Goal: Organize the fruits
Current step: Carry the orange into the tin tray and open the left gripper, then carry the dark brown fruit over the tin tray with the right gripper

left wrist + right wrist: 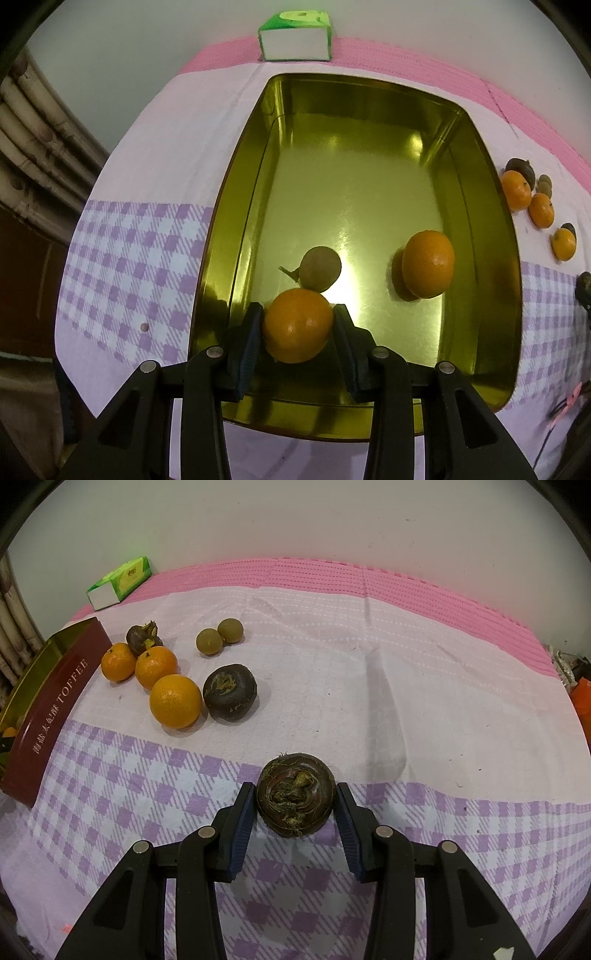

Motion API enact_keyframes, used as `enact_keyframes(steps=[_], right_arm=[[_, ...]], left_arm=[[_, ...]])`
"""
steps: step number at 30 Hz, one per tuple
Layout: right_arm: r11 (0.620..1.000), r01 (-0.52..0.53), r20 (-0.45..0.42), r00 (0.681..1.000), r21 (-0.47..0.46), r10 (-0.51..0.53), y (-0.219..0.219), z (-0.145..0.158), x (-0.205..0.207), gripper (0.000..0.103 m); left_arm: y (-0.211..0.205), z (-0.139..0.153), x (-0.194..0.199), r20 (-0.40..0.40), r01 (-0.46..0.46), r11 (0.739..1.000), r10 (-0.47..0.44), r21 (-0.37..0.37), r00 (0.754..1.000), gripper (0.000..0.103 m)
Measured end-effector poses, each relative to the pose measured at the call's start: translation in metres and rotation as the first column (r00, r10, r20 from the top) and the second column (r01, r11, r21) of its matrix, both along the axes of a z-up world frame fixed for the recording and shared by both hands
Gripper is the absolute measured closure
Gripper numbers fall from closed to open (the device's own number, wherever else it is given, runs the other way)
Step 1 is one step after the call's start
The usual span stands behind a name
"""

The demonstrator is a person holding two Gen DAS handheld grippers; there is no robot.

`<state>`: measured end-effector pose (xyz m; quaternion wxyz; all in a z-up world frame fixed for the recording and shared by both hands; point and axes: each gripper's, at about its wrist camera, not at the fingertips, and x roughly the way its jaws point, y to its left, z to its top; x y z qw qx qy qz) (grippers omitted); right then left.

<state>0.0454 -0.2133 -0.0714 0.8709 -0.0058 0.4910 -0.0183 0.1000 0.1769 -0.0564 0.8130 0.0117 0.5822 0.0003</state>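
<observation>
We had the sorting partly done. Inside the gold-lined rectangular metal tin [480, 177] two pieces already lay loose on the floor: a round orange mandarin [427, 264] toward the right wall and a small tan longan with a short stem [320, 267] near the middle. The left gripper [298, 328] was clenched on a second orange mandarin [297, 325], both pads against its sides, held low over the tin's near end just beside the longan; we judged it about to be set down, though we could not tell whether it touched the floor.

The right gripper [296, 801] was clamped on a dark brown, rooty water chestnut [296, 799] above the lilac checked cloth [461, 849], well apart from the tin.

Still waiting on the cloth were three more mandarins [176, 700], two more dark chestnuts [229, 693] and a pair of longans [219, 637], grouped near the tin's maroon outer wall. By our count, more than half remained to move.
</observation>
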Motion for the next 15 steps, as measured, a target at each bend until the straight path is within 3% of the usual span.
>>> enact_keyframes(steps=[6, 10, 15], right_arm=[[1.000, 0.003, 0.003, 1.000, -0.010, -0.003, 0.002, 0.002, -0.001, 0.063], [1.000, 0.004, 0.015, 1.000, -0.014, -0.004, 0.003, 0.006, -0.004, 0.063], [1.000, -0.018, 0.035, 0.999, -0.006, 0.018, 0.015, 0.019, -0.008, 0.063]], left_arm=[[0.002, 0.006, -0.002, 0.026, 0.005, 1.000, -0.005, -0.013, 1.000, 0.059], [0.005, 0.016, -0.005, 0.068, 0.003, 1.000, -0.002, -0.018, 0.998, 0.041], [0.006, 0.033, -0.011, 0.143, 0.009, 1.000, -0.009, -0.004, 0.990, 0.035]])
